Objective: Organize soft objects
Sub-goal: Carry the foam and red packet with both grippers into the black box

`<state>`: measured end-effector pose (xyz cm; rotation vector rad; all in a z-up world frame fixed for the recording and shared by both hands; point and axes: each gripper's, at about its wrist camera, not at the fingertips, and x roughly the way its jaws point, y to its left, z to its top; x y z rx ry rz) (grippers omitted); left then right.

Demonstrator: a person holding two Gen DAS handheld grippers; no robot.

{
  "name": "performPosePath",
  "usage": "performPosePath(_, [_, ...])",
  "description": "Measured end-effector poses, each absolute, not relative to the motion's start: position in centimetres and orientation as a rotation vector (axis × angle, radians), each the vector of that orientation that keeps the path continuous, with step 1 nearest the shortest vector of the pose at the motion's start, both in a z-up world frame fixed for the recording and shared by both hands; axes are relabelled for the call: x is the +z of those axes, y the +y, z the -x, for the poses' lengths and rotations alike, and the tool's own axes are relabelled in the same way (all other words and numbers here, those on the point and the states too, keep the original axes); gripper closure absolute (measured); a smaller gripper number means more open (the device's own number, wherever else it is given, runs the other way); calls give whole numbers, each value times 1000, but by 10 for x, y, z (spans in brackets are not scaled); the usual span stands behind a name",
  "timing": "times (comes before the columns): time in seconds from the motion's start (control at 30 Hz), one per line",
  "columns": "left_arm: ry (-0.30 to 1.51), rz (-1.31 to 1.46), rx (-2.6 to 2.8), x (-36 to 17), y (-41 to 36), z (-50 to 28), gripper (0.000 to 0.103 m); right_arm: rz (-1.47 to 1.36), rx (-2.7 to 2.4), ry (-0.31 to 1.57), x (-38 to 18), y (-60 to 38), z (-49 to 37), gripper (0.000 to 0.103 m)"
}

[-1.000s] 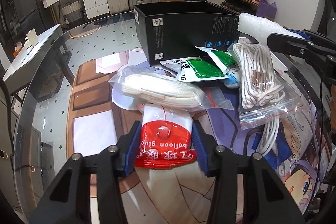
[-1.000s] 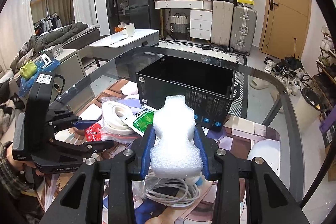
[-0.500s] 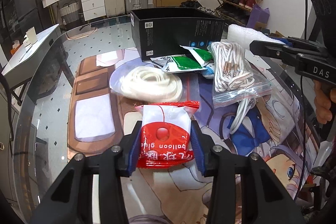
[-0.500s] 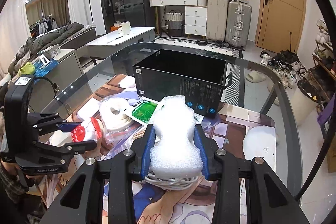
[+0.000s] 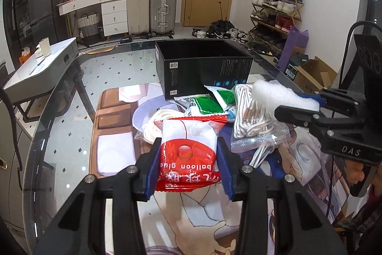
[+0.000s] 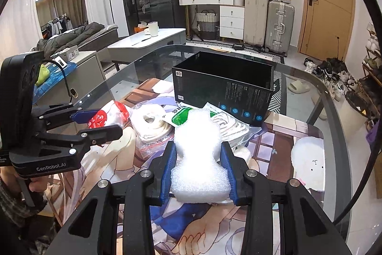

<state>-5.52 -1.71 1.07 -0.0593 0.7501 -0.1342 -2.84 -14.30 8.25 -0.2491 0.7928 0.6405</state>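
while the left gripper has its fingers clamped on a red balloon glue packet held above the desk, the right gripper squeezes a white foam roll, black box just beyond both.

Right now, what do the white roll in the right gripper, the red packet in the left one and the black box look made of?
White roll: looks like foam wrap, matte and finely bubbled, dented where the fingers press.
Red packet: thin glossy plastic film, going by its glare, wrinkles and crimped top edge.
Black box: probably printed cardboard with a satin finish; thin straight walls, sharp folded corners, small labels.
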Motion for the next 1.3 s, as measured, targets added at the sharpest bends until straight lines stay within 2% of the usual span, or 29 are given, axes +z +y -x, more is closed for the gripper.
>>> performPosePath(0.6, [706,41,-140,41,-23,11,61,225,607,757,116,-147,-13,65])
performPosePath(1.3, [709,3,-151,57,-31,-33,61,219,611,765,127,-139,-53,65])
